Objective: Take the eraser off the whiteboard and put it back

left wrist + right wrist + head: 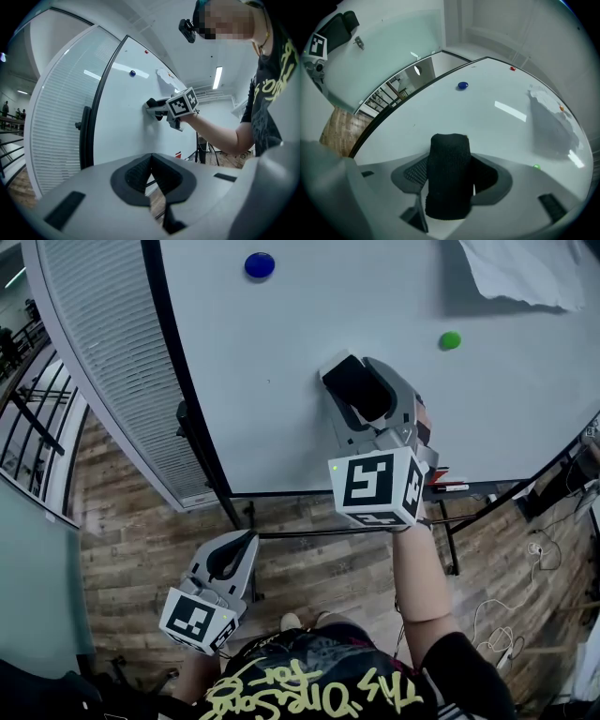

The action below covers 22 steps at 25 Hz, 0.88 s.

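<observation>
My right gripper [349, 390] is shut on the black eraser [357, 387] and holds it at the whiteboard [281, 362]. In the right gripper view the eraser [449, 176] stands between the jaws with its far end near the whiteboard [497, 131]; whether it touches I cannot tell. My left gripper [232, 557] hangs low over the floor, away from the board, its jaws shut with nothing between them. In the left gripper view the right gripper [157, 107] shows against the whiteboard [122, 122].
A blue magnet [260, 265], a green magnet [451, 340] and a sheet of paper [525, 273] sit on the board. A white slatted panel [112, 371] stands left of the board frame. Below lie a wooden floor [141, 540] and cables [506, 624].
</observation>
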### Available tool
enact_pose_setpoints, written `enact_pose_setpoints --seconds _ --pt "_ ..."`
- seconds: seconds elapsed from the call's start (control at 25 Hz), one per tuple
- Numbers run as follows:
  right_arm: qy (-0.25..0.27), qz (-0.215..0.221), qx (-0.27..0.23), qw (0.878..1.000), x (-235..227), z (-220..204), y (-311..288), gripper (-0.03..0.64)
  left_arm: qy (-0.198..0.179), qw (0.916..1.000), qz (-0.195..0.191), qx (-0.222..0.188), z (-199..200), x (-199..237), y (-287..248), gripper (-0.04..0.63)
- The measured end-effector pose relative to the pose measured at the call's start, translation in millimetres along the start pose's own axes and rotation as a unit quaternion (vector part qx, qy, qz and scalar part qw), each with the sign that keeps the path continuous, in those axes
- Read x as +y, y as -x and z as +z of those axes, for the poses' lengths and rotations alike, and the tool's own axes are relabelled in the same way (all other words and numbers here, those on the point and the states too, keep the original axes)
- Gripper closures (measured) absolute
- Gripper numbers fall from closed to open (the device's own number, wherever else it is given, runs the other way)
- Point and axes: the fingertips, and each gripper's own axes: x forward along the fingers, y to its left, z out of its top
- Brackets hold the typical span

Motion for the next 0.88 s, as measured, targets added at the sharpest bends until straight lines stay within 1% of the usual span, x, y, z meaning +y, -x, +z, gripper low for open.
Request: enact_pose_setpoints --seconds 0.36,0.6,0.72,0.88 --pt "0.003 -0.011 -0.013 1.0 1 -1 -2 0.356 0.005 1.0 0.0 0.004 -1 1 0 0.588" --pt "-0.002 -0.008 -0.014 1.0 3 1 -1 0.356 0.002 1.0 0.005 0.005 1 1 2 0.588" --pt "-0.011 -0.015 -0.025 1.0 -1 3 5 0.354 -0.001 1.0 0.004 0.004 3 -2 2 0.588" --pt "-0.016 -0.011 -0.038 0.999 0 8 12 0.351 -0.003 1.0 0.001 0.006 2 -2 2 0.588"
